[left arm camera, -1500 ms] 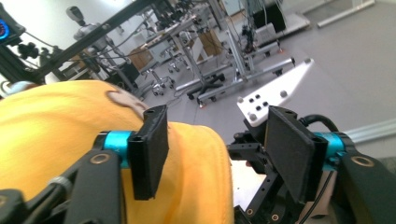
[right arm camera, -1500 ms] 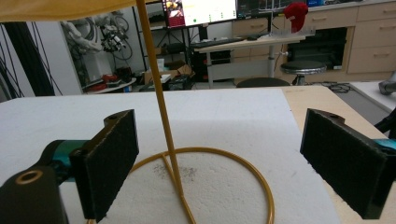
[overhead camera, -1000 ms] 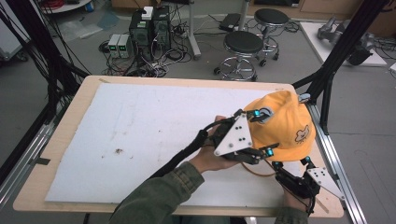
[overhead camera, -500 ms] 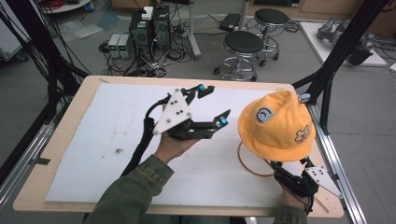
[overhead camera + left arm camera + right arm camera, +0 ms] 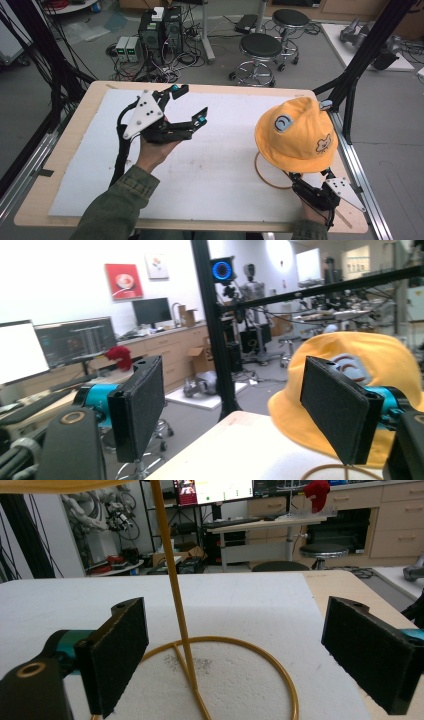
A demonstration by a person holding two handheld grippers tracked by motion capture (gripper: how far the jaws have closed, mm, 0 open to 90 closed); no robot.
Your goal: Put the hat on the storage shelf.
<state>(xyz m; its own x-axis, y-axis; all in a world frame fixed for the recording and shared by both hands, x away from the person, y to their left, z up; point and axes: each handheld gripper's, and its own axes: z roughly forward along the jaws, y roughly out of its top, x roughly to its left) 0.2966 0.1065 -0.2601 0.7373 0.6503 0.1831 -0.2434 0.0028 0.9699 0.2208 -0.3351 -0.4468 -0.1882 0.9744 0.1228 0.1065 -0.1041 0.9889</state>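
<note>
Jaws apart, both grippers | left gripper [image 5: 187, 107] has withdrawn from yellow hat [image 5: 295, 135] | hat stand [image 5: 182, 645] between right gripper's [image 5: 312, 190] jaws; placement apparently complete

No readable text, label, brand or number could be made out in any view. On the yellow fabric bucket hat [image 5: 296, 131] a round blue-and-white patch [image 5: 283, 122] and a small dark cartoon-like mark [image 5: 324, 143] were seen, but no lettering could be read on them. What the distant monitor screens [image 5: 214, 489] displayed was too blurred to be read.
</note>
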